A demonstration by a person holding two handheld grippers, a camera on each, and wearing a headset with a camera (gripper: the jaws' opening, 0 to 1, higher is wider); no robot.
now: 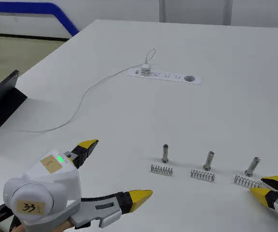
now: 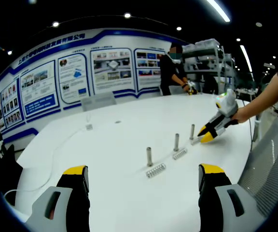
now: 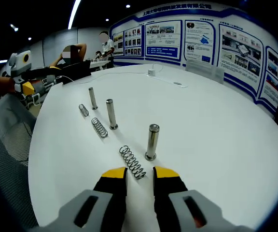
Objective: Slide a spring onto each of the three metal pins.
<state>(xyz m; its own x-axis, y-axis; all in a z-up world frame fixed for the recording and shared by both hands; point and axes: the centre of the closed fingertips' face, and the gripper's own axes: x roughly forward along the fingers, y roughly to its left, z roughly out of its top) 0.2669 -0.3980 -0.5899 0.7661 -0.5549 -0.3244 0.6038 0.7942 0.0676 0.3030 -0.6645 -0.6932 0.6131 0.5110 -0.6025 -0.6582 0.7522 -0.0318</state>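
Now, pins: left pin [image 1: 165,153], middle pin [image 1: 208,160] and right pin [image 1: 252,166] are standing upright in a row, well apart from one another, all three showing bare shafts.
Springs: left spring [image 1: 161,169], middle spring [image 1: 202,175] and right spring [image 1: 247,181] are lying flat, each just beside the foot of its own pin, on the person's side of the row.
Right gripper [image 1: 260,185]: it is sitting low at the outer end of the right spring. Its jaws are standing a narrow gap apart, not pressed together. In the right gripper view that spring's end is lying at the mouth of the gap; whether a jaw is touching it cannot be told.
Left gripper [image 1: 119,169]: it is being held left of the row, nearer the person. Its jaws are spreading wide and gripping nothing. In the left gripper view they are facing the left pin and left spring.
Hand [image 2: 245,113]: in the left gripper view it is holding the right gripper at the far end of the row.
Table [image 1: 235,111]: white, it is carrying everything above.
Power strip [image 1: 170,76]: it is lying well behind the pins, with a white plug [image 1: 145,69] sitting at its left end.
Cable [image 1: 81,104]: it is trailing from the plug across the table toward the left edge.
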